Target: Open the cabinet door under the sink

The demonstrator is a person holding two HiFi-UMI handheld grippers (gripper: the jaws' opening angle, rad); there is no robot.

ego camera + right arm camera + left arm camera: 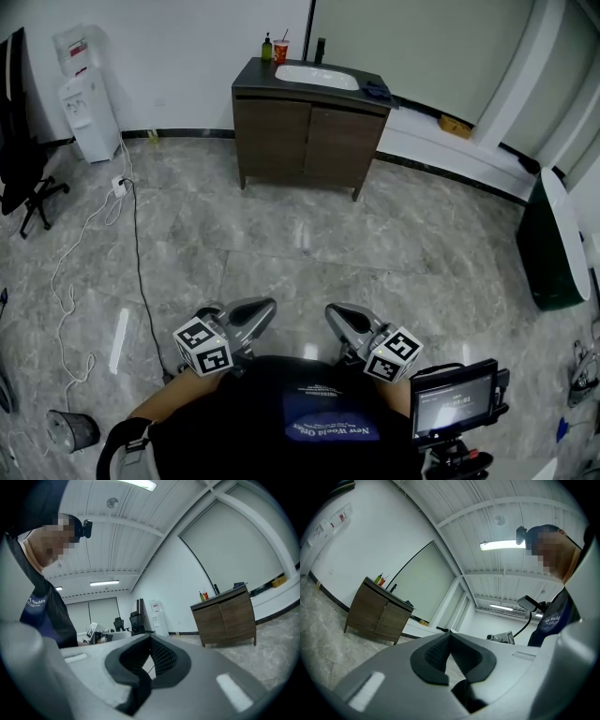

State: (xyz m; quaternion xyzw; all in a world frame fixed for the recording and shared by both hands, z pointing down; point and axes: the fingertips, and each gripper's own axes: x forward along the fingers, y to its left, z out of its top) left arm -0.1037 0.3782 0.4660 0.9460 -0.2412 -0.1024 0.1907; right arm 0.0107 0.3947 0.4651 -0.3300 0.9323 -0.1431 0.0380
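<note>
Both our left gripper (262, 307) and right gripper (336, 312) are closed on nothing; the cabinet door (273, 141) looks stiff, hinged, handleless, so we'd hook its inner edge

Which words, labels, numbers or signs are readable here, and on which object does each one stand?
"New World Order": white print, seen upside down, on the blue patch of the person's black shirt.
"Order": the same shirt print, partly seen in the right gripper view.
Too small or blurred to read: the screen beside the person, the labels on the water dispenser, the wall papers in the left gripper view.
</note>
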